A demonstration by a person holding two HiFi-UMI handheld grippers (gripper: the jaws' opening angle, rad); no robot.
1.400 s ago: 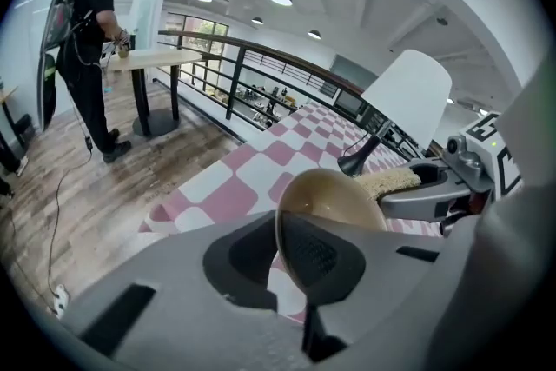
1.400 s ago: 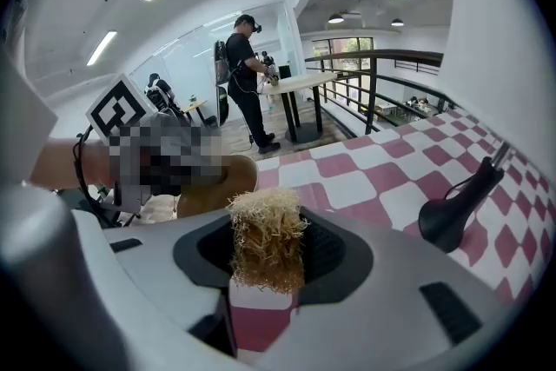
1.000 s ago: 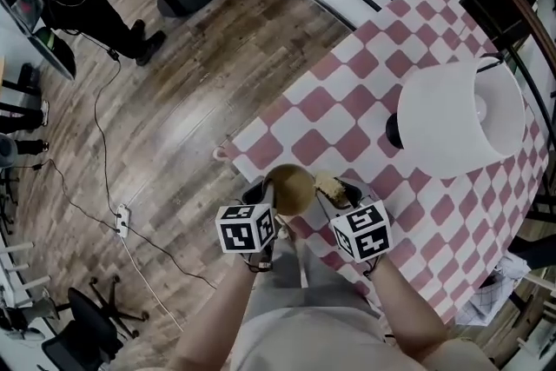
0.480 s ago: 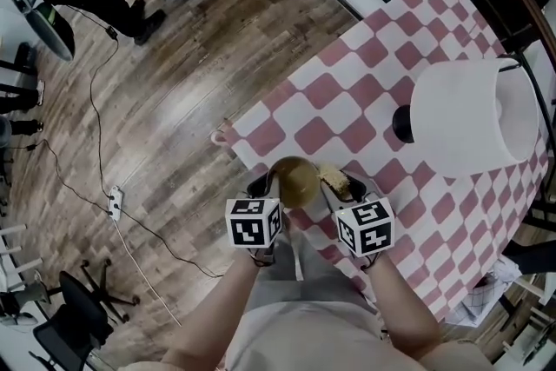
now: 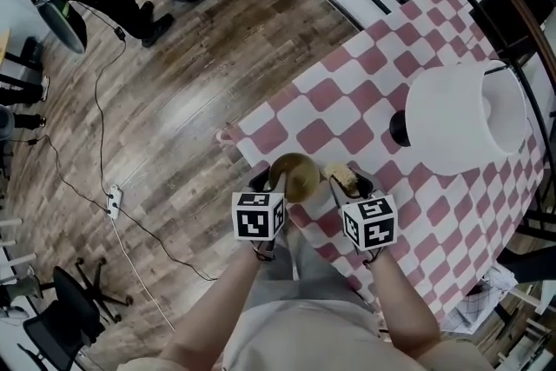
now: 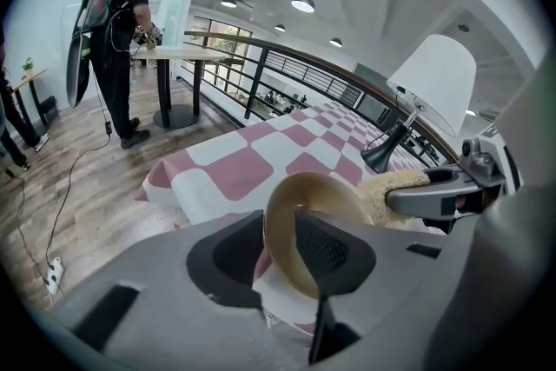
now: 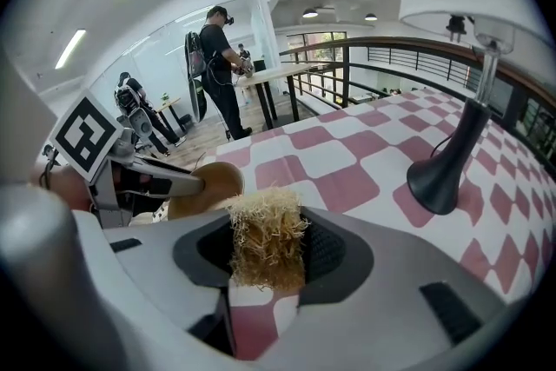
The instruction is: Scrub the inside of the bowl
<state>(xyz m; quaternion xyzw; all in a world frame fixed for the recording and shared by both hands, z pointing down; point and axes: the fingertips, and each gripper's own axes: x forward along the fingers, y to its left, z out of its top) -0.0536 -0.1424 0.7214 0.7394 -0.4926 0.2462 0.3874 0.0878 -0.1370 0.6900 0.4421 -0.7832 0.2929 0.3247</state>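
The bowl (image 6: 320, 194) is tilted at the near edge of the checked surface (image 5: 347, 100), and everything turns on how it lies from the two tools. The left hand-held gripper (image 6: 280, 249) straddles the bowl's near wall, one jaw outside and the other inside the hollow. Its jaws have just been opening and now stand apart, so the rim sits between them without looking clamped. The right hand-held gripper (image 7: 268, 263) is pinching a straw-coloured fibrous scrubber (image 7: 265, 226), which sticks out beyond its jaws. From that gripper the bowl is to the left and slightly ahead, just beside the scrubber but apart from it. The mouth seems to face up and towards the right side. So the right hand is the one to go in, with a short move leftward and down into the hollow. With the left grip slackened, the bowl may rock or slide.
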